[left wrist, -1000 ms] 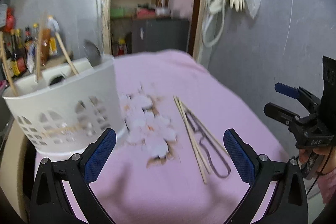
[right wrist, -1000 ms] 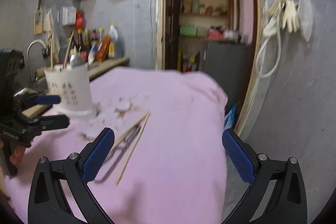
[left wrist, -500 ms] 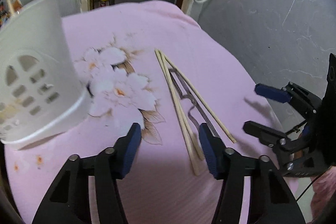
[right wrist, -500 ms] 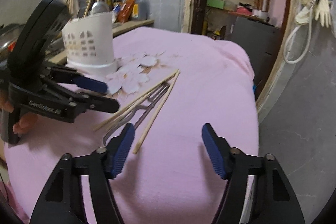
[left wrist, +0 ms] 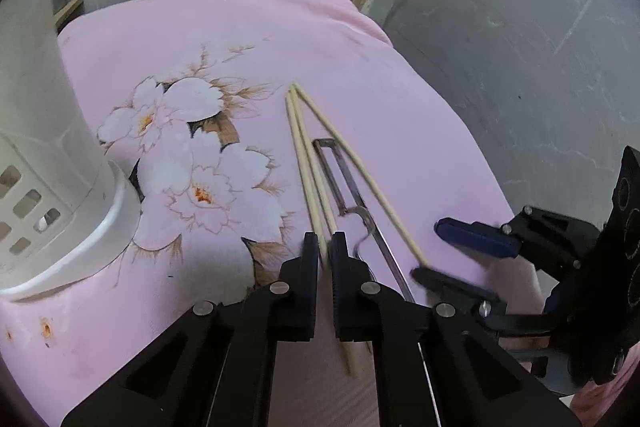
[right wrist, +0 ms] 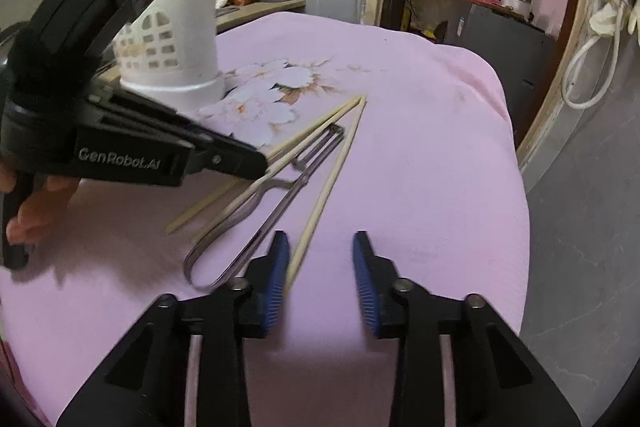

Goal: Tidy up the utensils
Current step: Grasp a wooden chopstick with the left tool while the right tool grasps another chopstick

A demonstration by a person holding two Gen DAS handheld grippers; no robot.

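While both grippers work low over the desk, we list the lot as follows. On the pink flowered cloth (left wrist: 248, 39) lie three wooden chopsticks and one metal peeler (left wrist: 348, 187), all fanned from a common point and well apart from the white slotted utensil holder (left wrist: 48, 163) at the left edge. Two chopsticks, the left pair (left wrist: 306, 163), lie touching along their length; the single chopstick (left wrist: 360, 171) lies to the right, with the peeler between. Our left gripper (left wrist: 325, 259) has its jaws drawn together on the near part of the left pair, which runs between the pads and out beneath them. Our right gripper (right wrist: 320, 267) has its jaws closing, a clear gap yet between the pads; the near end of the single chopstick sits just by the left pad, not pinched. Handling, as we judge it: the sticks are light, stiff, smooth and thin, apt to roll or pivot if taken at the tip, so a hold a little way in from the near end suits them. The peeler looks stiff, slick and slightly heavier; its looped wire handle (right wrist: 224, 251) is the likely place to take it.
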